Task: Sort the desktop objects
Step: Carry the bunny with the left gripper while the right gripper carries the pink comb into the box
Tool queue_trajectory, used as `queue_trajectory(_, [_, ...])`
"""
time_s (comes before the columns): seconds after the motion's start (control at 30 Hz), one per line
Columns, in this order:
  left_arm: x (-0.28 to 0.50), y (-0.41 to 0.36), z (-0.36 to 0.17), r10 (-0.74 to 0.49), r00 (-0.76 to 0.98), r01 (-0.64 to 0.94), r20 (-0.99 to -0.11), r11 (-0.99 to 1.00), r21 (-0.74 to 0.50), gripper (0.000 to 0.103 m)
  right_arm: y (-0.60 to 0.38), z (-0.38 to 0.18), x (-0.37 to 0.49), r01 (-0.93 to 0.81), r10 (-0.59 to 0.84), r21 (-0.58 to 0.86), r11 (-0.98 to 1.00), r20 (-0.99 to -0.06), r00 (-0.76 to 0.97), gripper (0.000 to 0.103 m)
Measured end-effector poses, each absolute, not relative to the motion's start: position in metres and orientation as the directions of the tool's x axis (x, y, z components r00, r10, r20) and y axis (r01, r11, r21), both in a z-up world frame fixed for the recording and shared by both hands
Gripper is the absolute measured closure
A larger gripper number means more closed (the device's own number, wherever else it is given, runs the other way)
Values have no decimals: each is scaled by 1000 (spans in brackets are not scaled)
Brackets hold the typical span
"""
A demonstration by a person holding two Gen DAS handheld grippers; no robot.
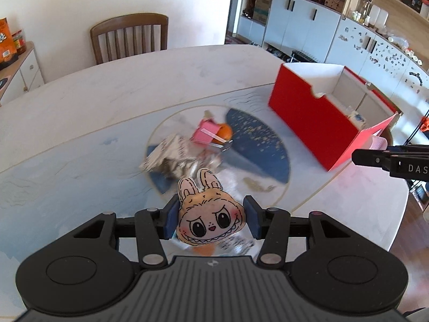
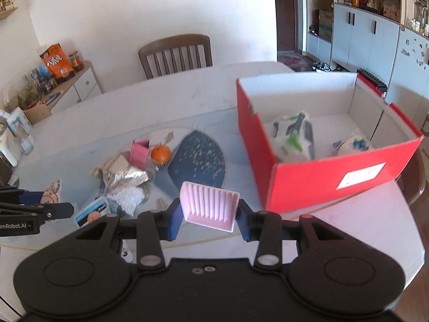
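My left gripper (image 1: 211, 214) is shut on a flat tan rabbit-faced charm (image 1: 210, 214), held above the table. My right gripper (image 2: 209, 214) is shut on a pink ribbed tray-like piece (image 2: 207, 205), also lifted off the table. A red cardboard box (image 2: 321, 182) with a white inside stands on the right; two crumpled white wrappers (image 2: 292, 136) lie in it. On the table's round blue mat (image 2: 198, 158) remain a small orange (image 2: 160, 153), a pink box (image 2: 139, 151), silvery foil wrappers (image 2: 126, 175) and a blue-white packet (image 2: 92, 210). In the left wrist view the red box (image 1: 313, 118) is at the right.
A wooden chair (image 2: 175, 53) stands behind the white marble table (image 2: 161, 96). A low cabinet with snack packs (image 2: 56, 61) is at the far left. Grey-blue cupboards (image 2: 370, 37) line the right wall. The right gripper's side (image 1: 394, 158) shows at the right edge of the left wrist view.
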State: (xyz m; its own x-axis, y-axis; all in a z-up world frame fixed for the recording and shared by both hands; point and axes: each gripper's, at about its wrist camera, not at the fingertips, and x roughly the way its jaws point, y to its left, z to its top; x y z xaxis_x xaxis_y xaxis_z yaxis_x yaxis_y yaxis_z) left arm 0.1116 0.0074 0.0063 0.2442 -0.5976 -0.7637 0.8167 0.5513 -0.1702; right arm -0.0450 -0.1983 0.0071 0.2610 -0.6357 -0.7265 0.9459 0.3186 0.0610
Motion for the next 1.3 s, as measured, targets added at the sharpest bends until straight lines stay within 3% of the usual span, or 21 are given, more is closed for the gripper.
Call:
queue_trajectory(0.67, [53,-134,45,-673,187,890,-716,425,-168,54,-261,40,-141,954,-676,35,298,-697,237,62])
queue_trajectory(1.3, [6,-258,56,-639,111,945,-761,305,-118,53,-330,48,-207,957,-692,14,289,-688,219,62])
